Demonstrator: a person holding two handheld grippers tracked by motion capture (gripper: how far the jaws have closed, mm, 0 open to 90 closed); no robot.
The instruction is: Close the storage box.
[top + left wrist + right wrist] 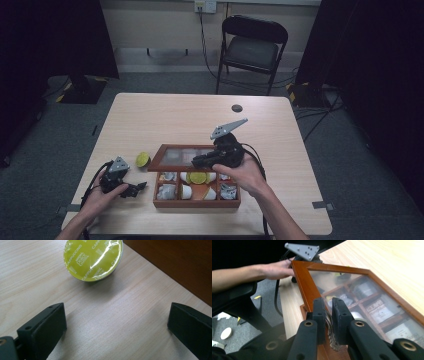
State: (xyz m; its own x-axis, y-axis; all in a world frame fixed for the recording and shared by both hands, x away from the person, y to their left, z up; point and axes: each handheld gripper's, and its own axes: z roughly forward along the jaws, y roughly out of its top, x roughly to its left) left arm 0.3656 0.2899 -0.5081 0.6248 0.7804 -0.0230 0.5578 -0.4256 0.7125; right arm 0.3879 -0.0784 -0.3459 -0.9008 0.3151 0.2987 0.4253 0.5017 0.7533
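Lid (307, 287) latch mostly hidden between right gripper (327, 315) jaws.

Left gripper (115, 330) fingers spread wide, right gripper (327, 315) fingers pinched.

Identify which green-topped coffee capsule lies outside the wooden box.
The green capsule on the table left of the wooden box, before the open left gripper; the other green one sits inside.

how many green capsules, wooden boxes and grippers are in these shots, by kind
green capsules: 2 (capsule on the table, capsule in the box)
wooden box: 1
grippers: 2 (left gripper, right gripper)
total: 5
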